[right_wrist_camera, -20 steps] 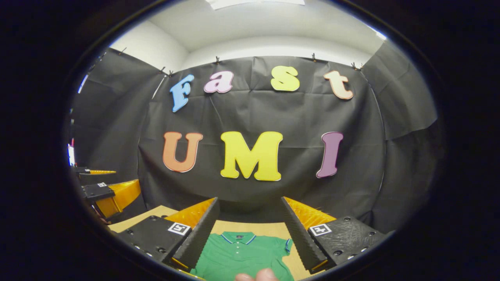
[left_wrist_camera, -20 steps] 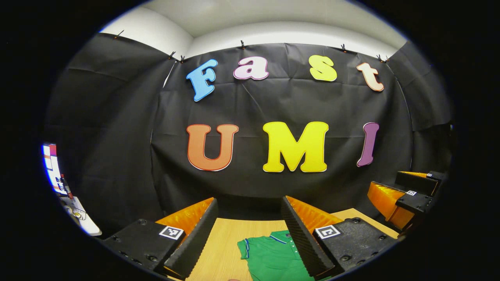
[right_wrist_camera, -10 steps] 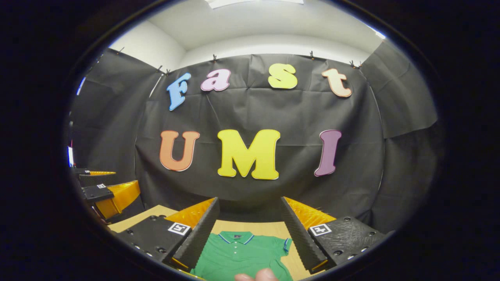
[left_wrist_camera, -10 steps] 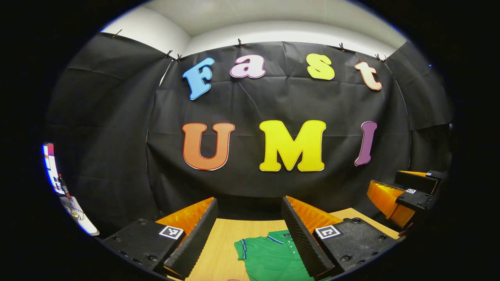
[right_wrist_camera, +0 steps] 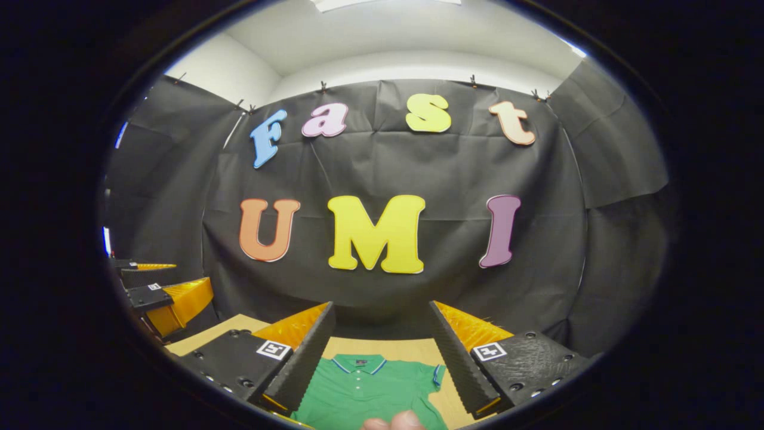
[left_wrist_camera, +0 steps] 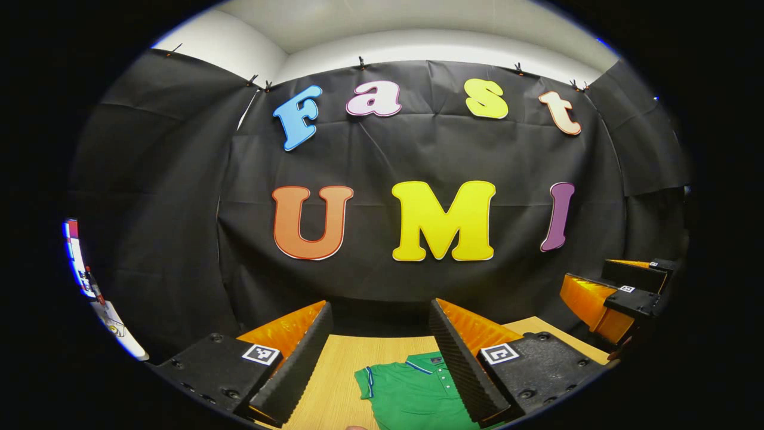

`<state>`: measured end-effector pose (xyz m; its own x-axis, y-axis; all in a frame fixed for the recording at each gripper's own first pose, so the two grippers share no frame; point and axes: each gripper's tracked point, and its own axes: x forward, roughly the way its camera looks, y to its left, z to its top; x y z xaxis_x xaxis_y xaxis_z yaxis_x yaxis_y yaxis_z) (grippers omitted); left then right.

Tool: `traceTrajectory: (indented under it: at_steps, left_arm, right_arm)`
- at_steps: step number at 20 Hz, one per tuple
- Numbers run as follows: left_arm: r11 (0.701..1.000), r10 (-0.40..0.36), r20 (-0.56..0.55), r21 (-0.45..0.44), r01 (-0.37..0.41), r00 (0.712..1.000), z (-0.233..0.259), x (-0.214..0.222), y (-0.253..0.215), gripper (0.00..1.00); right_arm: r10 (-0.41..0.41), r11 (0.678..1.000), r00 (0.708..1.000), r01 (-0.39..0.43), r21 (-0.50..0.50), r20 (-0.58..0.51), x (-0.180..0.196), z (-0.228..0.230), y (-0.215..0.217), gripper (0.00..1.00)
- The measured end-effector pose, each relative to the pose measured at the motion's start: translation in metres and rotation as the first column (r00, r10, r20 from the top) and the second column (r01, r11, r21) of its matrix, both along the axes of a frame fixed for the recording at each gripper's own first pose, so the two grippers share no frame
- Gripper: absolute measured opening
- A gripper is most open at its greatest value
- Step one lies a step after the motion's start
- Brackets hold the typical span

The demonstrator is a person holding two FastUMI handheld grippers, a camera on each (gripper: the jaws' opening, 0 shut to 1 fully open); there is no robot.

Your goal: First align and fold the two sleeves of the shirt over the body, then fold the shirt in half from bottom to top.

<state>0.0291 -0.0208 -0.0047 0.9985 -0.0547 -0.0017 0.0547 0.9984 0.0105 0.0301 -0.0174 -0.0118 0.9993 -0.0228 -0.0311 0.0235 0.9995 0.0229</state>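
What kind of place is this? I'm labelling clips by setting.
Probably a staged recording booth: black cloth wall clipped up, a wooden table with a green shirt, and open tongs.

No word or number can be read on the bench. Square black-and-white coded markers [left_wrist_camera: 261, 353] sit atop each finger of the left tongs [left_wrist_camera: 379, 306] and the right tongs [right_wrist_camera: 381, 306], showing patterns rather than text. A small dark tag [right_wrist_camera: 361, 361] inside the collar of the green shirt [right_wrist_camera: 358, 394] is too small to make out.
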Motion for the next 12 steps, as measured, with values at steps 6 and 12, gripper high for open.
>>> traceTrajectory:
  at_steps: [6, 12]
  left_arm:
    - [1.0, -0.015, 0.004, 0.0, 0.015, 1.0, -0.001, 0.009, -0.012, 1.0]
    - [0.999, -0.05, 0.005, 0.003, 0.05, 0.999, -0.013, 0.013, -0.032, 1.0]
  right_arm:
    - [-0.002, 1.0, 0.999, 0.002, -0.008, -0.046, 0.009, -0.015, -0.014, 0.95]
    - [-0.018, 0.999, 0.991, 0.014, -0.038, -0.132, 0.017, -0.052, -0.037, 0.95]
